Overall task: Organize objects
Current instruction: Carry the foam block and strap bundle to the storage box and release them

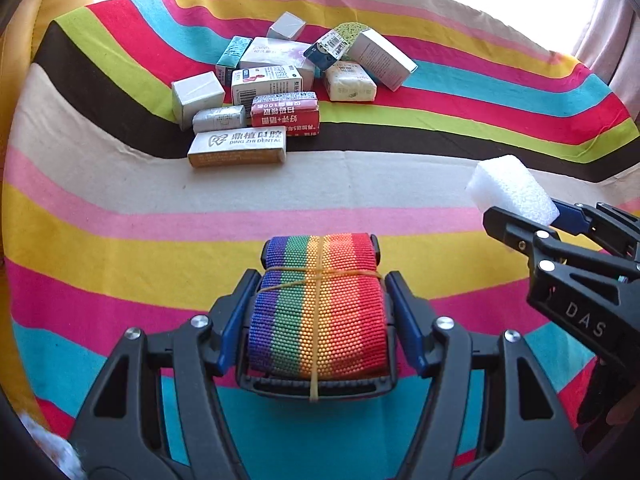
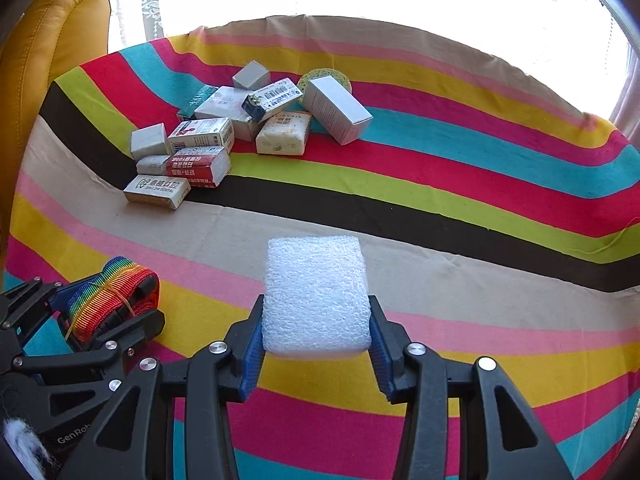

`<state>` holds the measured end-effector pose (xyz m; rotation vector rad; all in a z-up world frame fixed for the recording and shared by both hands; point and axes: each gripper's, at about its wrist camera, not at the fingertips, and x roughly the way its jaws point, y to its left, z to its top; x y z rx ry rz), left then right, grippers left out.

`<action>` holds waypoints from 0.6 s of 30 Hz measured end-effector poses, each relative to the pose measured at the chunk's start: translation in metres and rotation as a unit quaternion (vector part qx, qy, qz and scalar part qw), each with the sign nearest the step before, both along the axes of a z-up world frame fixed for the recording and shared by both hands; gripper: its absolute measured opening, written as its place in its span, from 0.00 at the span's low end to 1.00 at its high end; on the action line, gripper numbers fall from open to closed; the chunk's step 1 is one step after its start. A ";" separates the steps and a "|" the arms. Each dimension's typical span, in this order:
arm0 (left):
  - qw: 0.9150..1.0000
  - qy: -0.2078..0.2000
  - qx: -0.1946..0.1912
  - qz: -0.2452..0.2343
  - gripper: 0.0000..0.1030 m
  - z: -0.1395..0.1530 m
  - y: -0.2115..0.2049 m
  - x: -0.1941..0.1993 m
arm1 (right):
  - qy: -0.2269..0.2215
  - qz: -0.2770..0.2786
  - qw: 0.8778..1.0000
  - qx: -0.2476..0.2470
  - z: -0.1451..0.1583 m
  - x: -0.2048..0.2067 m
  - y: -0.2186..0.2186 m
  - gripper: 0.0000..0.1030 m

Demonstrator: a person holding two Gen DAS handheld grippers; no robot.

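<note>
A rolled rainbow strap [image 1: 320, 308], bound with a rubber band, is clamped in the left hand-held gripper [image 1: 320, 320] above the striped cloth [image 1: 120, 216]. A white foam block [image 2: 316, 296] is gripped by the right hand-held gripper [image 2: 316, 340] alongside. Farther off, a cluster of small boxes [image 1: 276, 80] is seen lying on the cloth

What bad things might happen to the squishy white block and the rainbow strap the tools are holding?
The white foam block sits between the right tool's pads only at its near end, so it might tip or slip out.

The rainbow strap in the left tool is bundled by one thin rubber band; if that slides off, the roll could loosen.

The pile of boxes leans together, so setting something against it might topple them.
</note>
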<state>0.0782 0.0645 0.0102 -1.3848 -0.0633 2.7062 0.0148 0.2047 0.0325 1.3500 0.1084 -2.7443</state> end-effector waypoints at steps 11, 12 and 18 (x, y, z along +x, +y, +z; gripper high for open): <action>1.000 0.008 0.001 -0.015 0.65 0.007 0.013 0.026 | -0.003 0.000 1.000 0.026 0.005 0.045 -0.002 0.45; 1.000 0.009 0.000 -0.016 0.65 0.007 0.014 0.027 | -0.002 0.000 1.000 0.028 0.005 0.048 0.000 0.45; 1.000 0.000 0.001 -0.013 0.65 0.000 0.012 0.024 | -0.010 -0.010 1.000 0.019 -0.002 0.048 0.011 0.45</action>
